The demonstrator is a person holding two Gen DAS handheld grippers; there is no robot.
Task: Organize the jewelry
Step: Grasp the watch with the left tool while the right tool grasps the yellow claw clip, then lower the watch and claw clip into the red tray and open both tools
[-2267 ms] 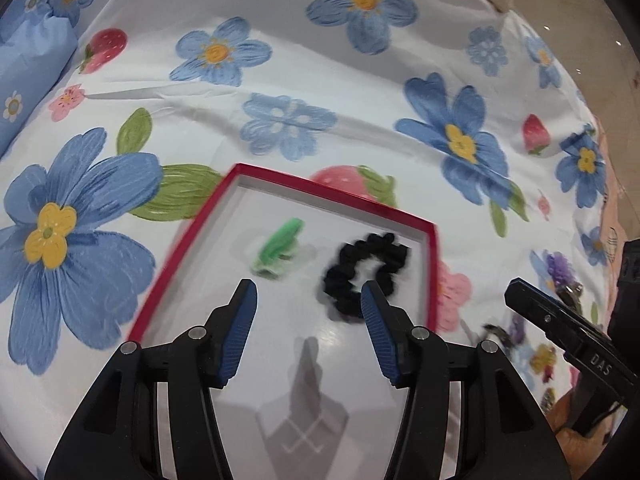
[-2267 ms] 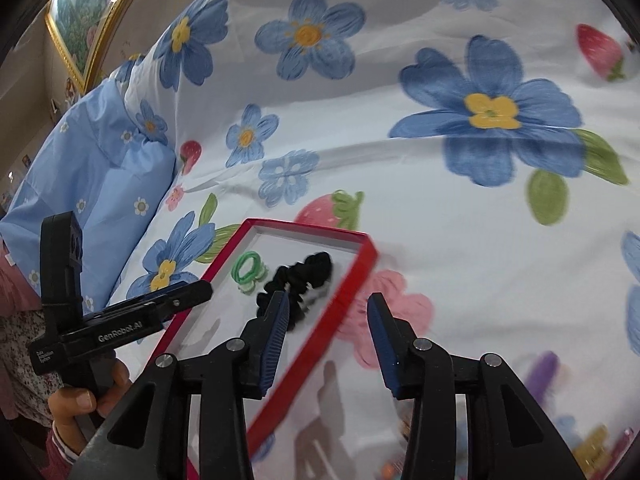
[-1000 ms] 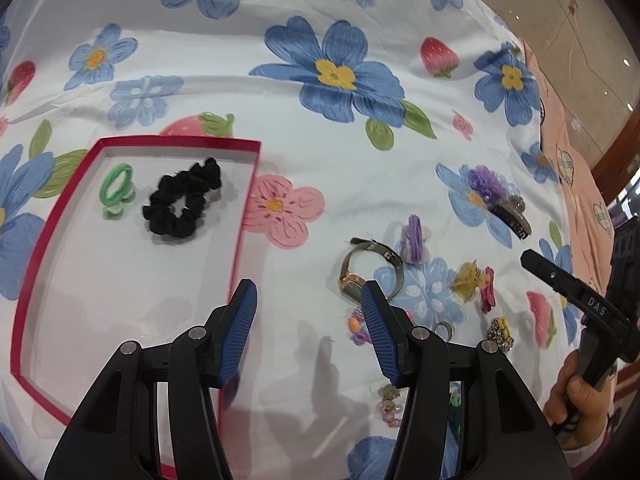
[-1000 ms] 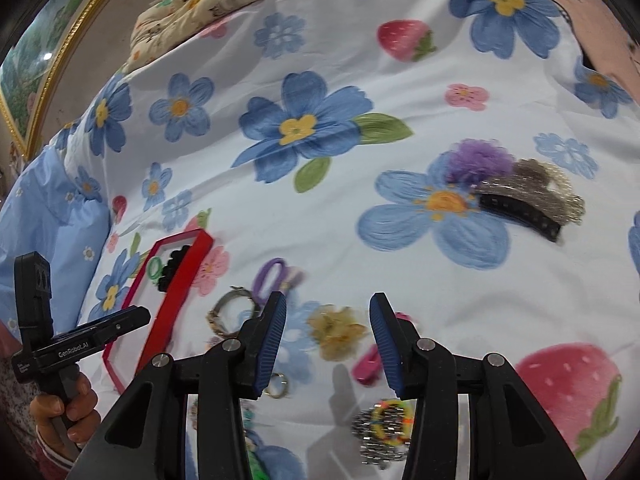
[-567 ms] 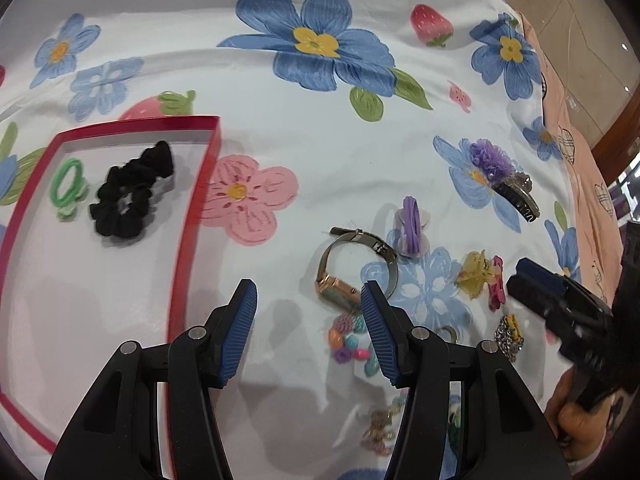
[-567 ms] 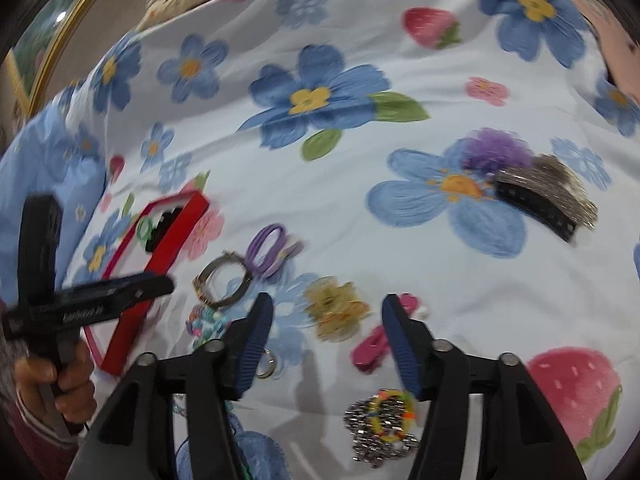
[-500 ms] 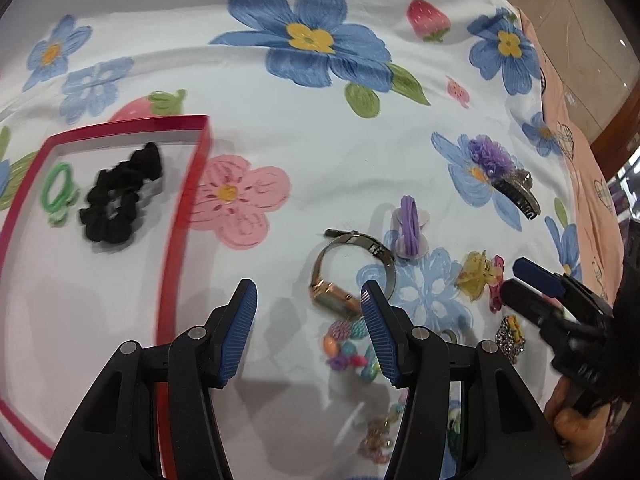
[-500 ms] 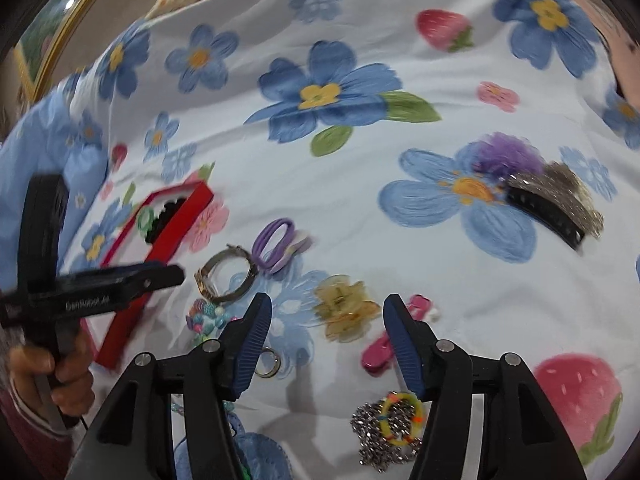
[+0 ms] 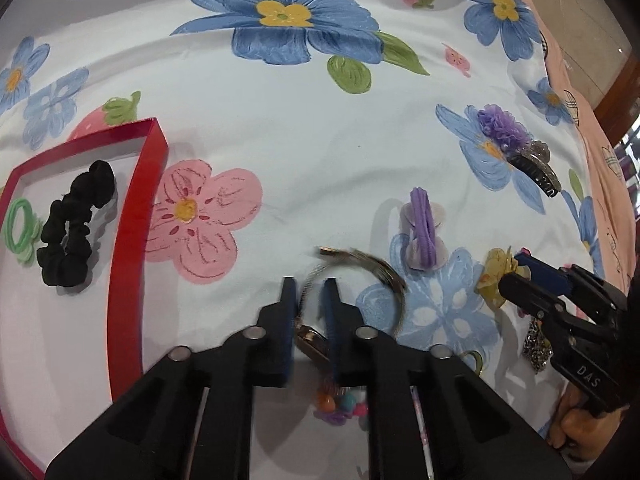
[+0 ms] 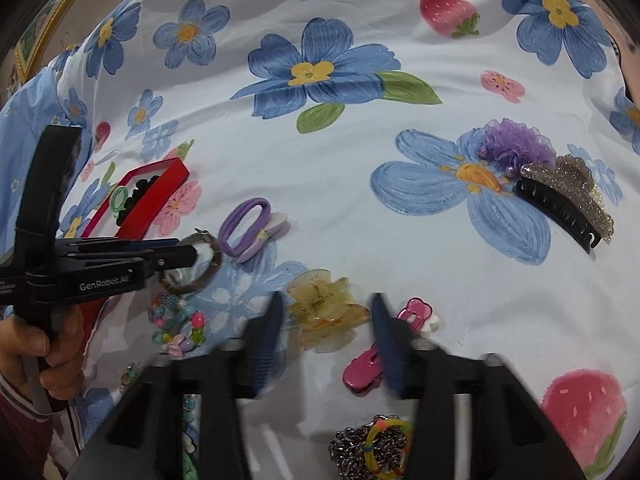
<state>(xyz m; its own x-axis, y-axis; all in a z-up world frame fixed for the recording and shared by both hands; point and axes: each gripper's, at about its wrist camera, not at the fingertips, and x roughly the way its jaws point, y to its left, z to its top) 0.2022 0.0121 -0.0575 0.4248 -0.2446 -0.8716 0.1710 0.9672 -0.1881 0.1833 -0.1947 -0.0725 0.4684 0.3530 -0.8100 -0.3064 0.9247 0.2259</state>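
My left gripper (image 9: 310, 286) is shut on the metal watch (image 9: 360, 264), gripping its band near the gold case on the floral sheet; it also shows in the right wrist view (image 10: 188, 252). The red tray (image 9: 132, 208) at left holds a black scrunchie (image 9: 74, 228) and a green hair tie (image 9: 18, 224). My right gripper (image 10: 326, 308) is open, its fingers astride the yellow flower claw clip (image 10: 326, 312). A pink clip (image 10: 362, 368) lies beside the right finger.
Purple hair tie (image 10: 248, 226), purple pom clip (image 10: 516, 146), black glitter claw clip (image 10: 564, 200), beaded bracelet (image 10: 176, 324) and chain with coloured ring (image 10: 376, 448) lie on the sheet. The bed edge runs along the right (image 9: 592, 92).
Both grippers swung right from the tray to the jewelry pile. The left gripper closed on the watch. The right gripper lowered around the yellow claw clip.
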